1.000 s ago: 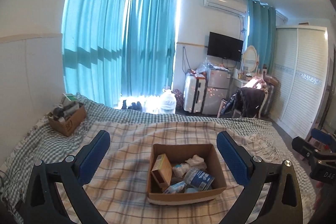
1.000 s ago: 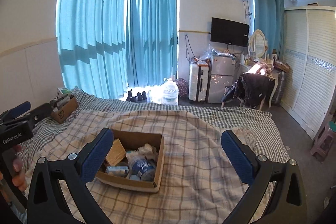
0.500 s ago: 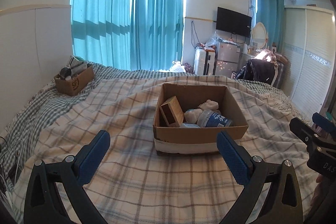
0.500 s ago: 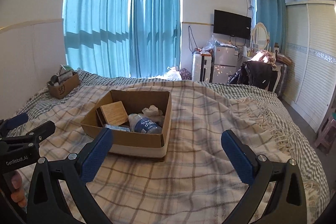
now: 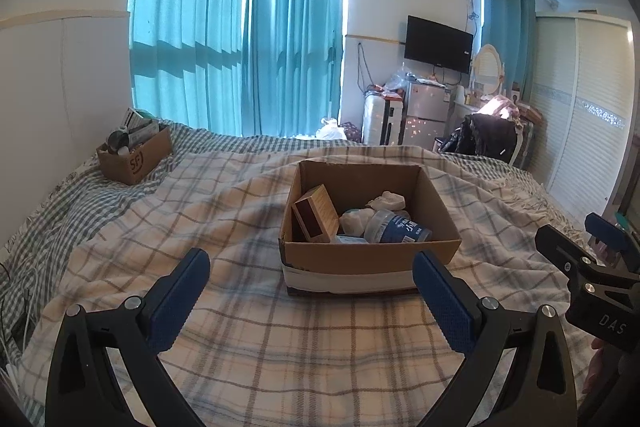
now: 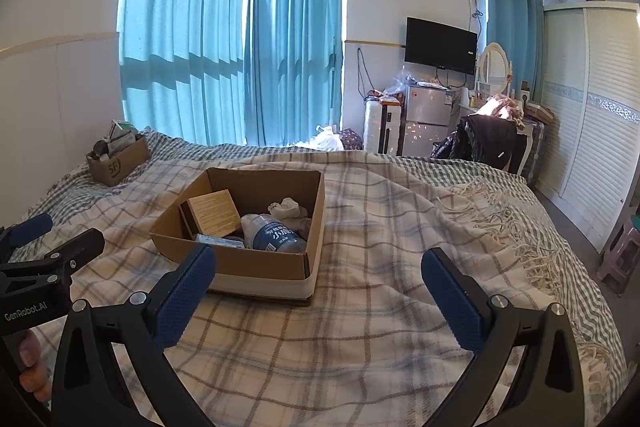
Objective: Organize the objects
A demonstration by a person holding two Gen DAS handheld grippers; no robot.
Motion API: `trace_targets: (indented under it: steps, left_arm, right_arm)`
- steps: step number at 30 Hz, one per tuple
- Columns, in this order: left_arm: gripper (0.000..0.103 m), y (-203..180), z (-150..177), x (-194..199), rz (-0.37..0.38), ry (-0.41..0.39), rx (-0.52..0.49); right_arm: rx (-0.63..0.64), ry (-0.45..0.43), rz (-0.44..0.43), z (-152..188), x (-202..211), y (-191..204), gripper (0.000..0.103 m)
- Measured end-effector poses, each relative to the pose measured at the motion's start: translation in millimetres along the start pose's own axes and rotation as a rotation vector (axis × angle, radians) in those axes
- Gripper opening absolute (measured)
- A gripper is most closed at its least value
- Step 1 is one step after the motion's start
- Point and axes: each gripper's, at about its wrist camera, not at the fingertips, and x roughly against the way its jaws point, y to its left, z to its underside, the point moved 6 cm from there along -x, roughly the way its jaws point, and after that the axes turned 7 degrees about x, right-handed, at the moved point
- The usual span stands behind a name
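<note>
An open cardboard box stands on the plaid blanket; it also shows in the right wrist view. Inside lie a small brown carton, a clear bottle with a blue label, crumpled white tissue and a flat packet. My left gripper is open and empty, just short of the box's near wall. My right gripper is open and empty, to the right of the box and nearer than it. Each gripper shows at the edge of the other's view.
A second, smaller cardboard box filled with items sits at the far left of the bed by the wall. Beyond the bed are blue curtains, a suitcase, a small fridge, a chair with clothes and a white wardrobe.
Both grippers have come down toward the bed and nearer to the open box, which now looks larger. Both stayed open.
</note>
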Motion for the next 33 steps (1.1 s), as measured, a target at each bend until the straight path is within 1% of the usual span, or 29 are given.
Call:
trace_targets:
  steps: [12, 21, 33]
  left_arm:
    - [0.103, -1.3, 3.3, -2.9, 0.003, 0.017, -0.004]
    - [0.103, 2.2, 5.1, -3.4, 0.011, 0.032, 0.018]
    - [0.103, 2.4, 5.7, -3.6, 0.01, 0.034, 0.021]
  right_arm:
    - [0.001, 0.012, -0.002, 1.5, -2.3, 0.1, 0.103]
    - [0.003, 0.019, 0.0, 3.5, -4.1, 0.8, 0.103]
    - [0.0, 0.022, 0.001, 5.3, -4.4, 0.2, 0.103]
